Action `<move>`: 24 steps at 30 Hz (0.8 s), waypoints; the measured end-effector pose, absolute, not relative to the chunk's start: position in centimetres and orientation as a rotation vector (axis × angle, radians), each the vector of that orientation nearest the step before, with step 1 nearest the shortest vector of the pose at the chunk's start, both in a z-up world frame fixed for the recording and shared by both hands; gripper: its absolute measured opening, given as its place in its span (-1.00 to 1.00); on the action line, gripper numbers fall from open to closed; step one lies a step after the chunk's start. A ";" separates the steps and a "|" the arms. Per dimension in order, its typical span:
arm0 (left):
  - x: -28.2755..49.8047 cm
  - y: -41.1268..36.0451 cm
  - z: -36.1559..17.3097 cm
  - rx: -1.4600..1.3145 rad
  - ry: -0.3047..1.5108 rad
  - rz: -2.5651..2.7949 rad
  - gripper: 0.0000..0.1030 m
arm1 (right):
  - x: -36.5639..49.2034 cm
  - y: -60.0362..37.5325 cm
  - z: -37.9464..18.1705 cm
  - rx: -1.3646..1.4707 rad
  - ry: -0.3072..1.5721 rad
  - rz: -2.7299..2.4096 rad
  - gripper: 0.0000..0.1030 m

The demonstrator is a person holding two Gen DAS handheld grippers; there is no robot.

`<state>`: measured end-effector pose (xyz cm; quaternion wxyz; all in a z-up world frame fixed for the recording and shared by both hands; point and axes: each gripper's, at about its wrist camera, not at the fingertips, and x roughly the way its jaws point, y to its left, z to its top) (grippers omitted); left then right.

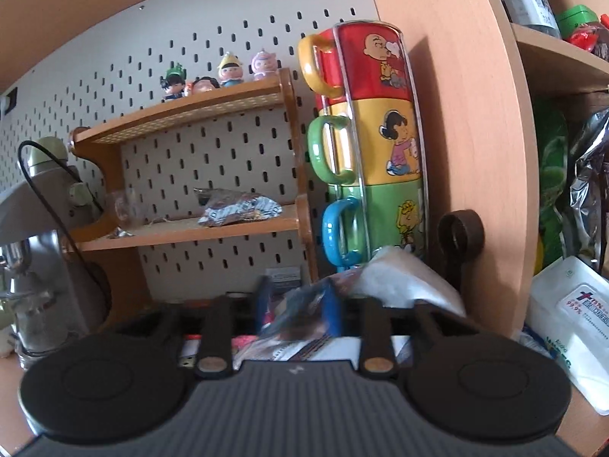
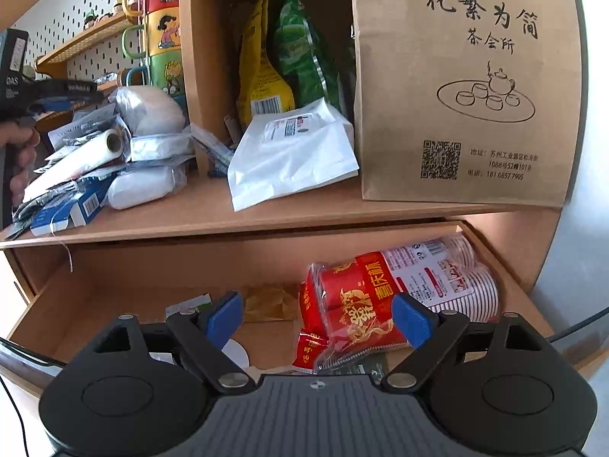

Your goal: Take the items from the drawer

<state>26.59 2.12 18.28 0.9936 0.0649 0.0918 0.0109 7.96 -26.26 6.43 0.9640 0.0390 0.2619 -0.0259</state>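
Note:
The wooden drawer (image 2: 125, 289) stands pulled out below the shelf board. A red pack of paper cups (image 2: 354, 304) lies at its right, with a crumpled yellow-brown packet (image 2: 270, 302) and a small white-green packet (image 2: 190, 302) beside it. My right gripper (image 2: 318, 320) hovers open over the drawer; its blue pads (image 2: 224, 320) straddle the cup pack's near end without touching it. My left gripper (image 1: 298, 304) is up at the shelf over a pile of items (image 2: 114, 167). Its pads stand apart with a crinkly packet (image 1: 293, 316) loose between them. A hand holds it at the right wrist view's left edge.
A kraft paper bag (image 2: 456, 95), a white pouch (image 2: 293, 152) and yellow and green bags fill the shelf cubby. Stacked cartoon mugs (image 1: 373, 133) stand against the divider beside a small wooden rack (image 1: 190, 224). A wipes pack (image 1: 563, 323) lies at the right.

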 end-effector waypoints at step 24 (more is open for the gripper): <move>-0.9 5.0 9.1 0.064 0.048 0.015 1.00 | 0.8 -25.2 5.4 0.018 0.391 -0.103 0.69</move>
